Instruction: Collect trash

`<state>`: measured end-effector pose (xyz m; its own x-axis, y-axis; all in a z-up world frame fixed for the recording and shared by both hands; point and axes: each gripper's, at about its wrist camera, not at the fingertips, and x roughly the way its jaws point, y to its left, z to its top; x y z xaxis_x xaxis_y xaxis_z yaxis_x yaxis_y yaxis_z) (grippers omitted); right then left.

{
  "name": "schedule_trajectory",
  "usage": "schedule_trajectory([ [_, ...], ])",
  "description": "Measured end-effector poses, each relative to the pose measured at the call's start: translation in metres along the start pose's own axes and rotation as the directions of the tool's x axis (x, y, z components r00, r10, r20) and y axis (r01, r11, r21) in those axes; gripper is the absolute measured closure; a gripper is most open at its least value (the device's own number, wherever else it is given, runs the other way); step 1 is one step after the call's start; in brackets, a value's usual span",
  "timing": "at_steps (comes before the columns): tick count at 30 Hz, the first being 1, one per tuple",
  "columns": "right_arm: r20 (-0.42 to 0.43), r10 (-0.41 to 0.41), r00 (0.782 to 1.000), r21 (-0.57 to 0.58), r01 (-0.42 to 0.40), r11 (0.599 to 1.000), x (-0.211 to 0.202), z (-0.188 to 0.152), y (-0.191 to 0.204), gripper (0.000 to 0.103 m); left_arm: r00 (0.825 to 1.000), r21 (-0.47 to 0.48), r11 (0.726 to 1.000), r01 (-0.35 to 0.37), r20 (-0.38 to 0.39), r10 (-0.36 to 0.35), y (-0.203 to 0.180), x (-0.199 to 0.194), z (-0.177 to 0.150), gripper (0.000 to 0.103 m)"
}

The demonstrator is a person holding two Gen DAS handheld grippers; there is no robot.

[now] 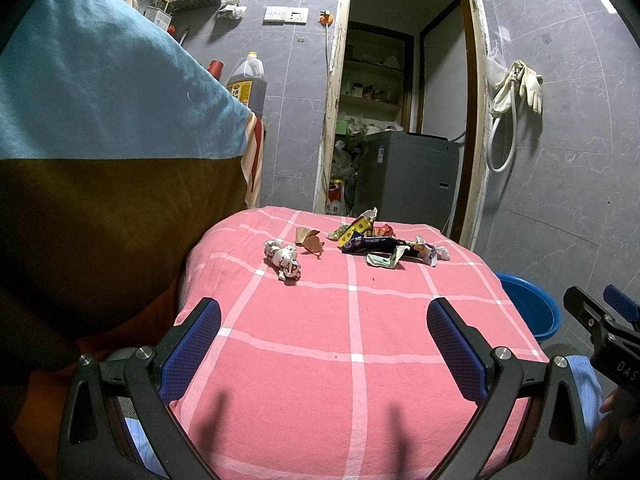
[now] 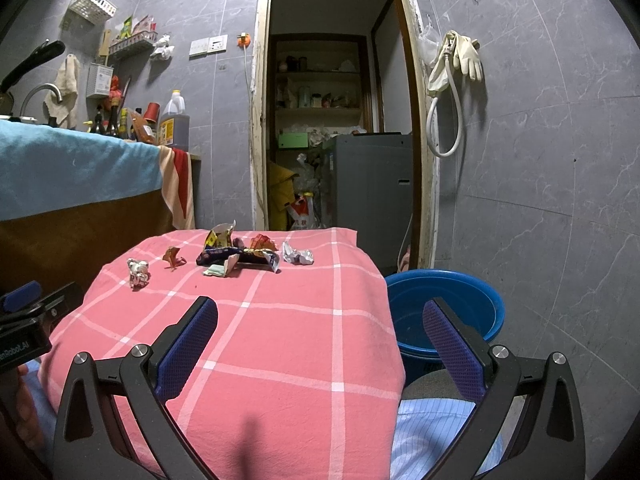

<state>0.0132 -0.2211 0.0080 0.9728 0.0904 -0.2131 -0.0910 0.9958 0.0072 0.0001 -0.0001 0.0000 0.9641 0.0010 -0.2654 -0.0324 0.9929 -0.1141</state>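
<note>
My left gripper (image 1: 324,322) spread wide, empty, hovering over near end of pink checked cloth (image 1: 352,360). My right gripper (image 2: 320,322) likewise spread, empty, at cloth's right edge. Crumpled wrapper trash (image 1: 372,240) scattered along cloth's far end; white crumpled wrapper (image 1: 285,262) sits leftmost. Round blue plastic basin (image 2: 448,312) on floor just beside cloth, right.

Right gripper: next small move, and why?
Probably reach the right gripper forward to the crumpled silver wrapper: it lies nearest the blue basin, apart from the wrapper pile, and both grippers are open and empty.
</note>
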Motion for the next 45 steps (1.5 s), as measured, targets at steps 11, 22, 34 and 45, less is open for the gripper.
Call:
schedule_trajectory([
  [11, -0.001, 0.000, 1.000, 0.000, 0.000, 1.000, 0.000, 0.000, 0.000, 0.000, 1.000, 0.000, 1.000, 0.000, -0.001, 0.000, 0.000, 0.000, 0.000, 0.002],
  [22, -0.002, 0.000, 1.000, 0.000, 0.000, 1.000, 0.001, -0.001, 0.000, 0.000, 1.000, -0.002, 1.000, -0.001, -0.002, 0.001, 0.000, 0.000, 0.000, 0.002],
  [34, 0.033, 0.022, 0.999, 0.016, -0.022, 1.000, 0.007, 0.011, -0.004, 0.000, 0.999, -0.001, 0.999, -0.042, 0.030, 0.042, 0.006, 0.006, 0.010, 0.002],
  [45, 0.094, 0.103, 0.990, 0.011, -0.104, 0.994, 0.061, 0.044, 0.007, 0.000, 0.992, 0.000, 0.994, -0.113, 0.054, 0.112, 0.030, 0.044, 0.039, 0.002],
])
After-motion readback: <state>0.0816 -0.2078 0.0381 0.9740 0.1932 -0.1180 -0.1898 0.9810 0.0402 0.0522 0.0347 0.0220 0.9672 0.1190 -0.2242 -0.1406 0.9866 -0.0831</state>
